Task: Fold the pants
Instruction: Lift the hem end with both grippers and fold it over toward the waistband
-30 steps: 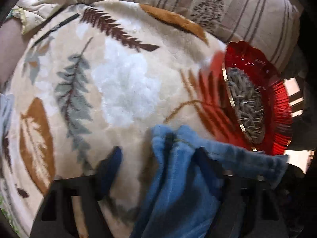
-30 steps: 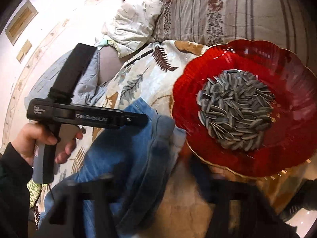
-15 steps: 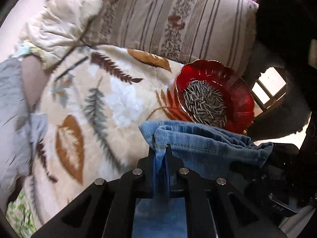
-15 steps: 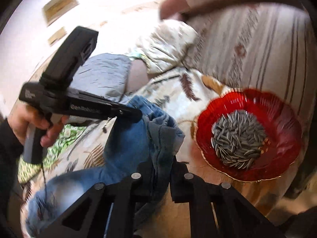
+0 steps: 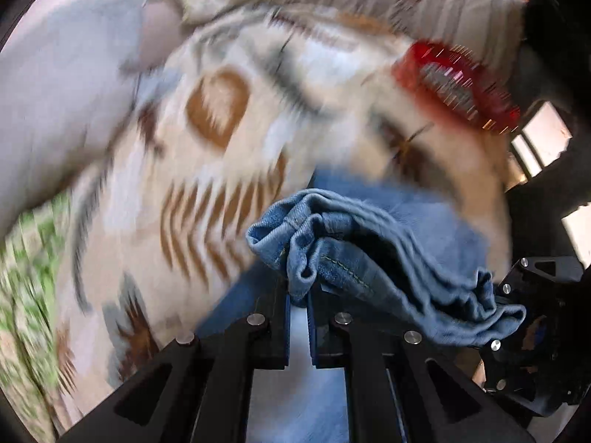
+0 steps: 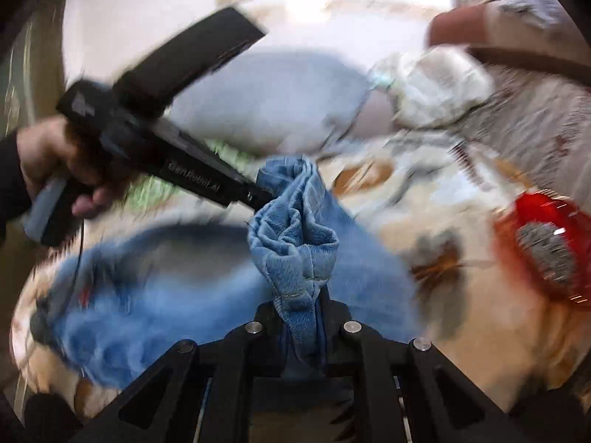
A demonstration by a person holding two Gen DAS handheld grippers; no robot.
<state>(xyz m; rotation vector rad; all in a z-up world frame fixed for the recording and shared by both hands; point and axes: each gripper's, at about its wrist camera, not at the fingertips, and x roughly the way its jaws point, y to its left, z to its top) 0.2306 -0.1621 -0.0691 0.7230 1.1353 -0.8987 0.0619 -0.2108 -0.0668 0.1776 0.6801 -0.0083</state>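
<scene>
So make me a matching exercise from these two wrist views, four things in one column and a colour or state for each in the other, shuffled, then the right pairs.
Things:
1. jeans
2. dish of sunflower seeds
3. blanket
4. left tongs

Colour or state:
A. cream with brown and grey leaf prints
B. shut on a bunched hem
C. red, standing on the blanket
D. blue denim, lifted at one end

Pairs: 1-D, 2-C, 3-A, 4-B

Blanket (image 5: 229, 170), red dish (image 6: 543, 243) motion-blurred.
</scene>
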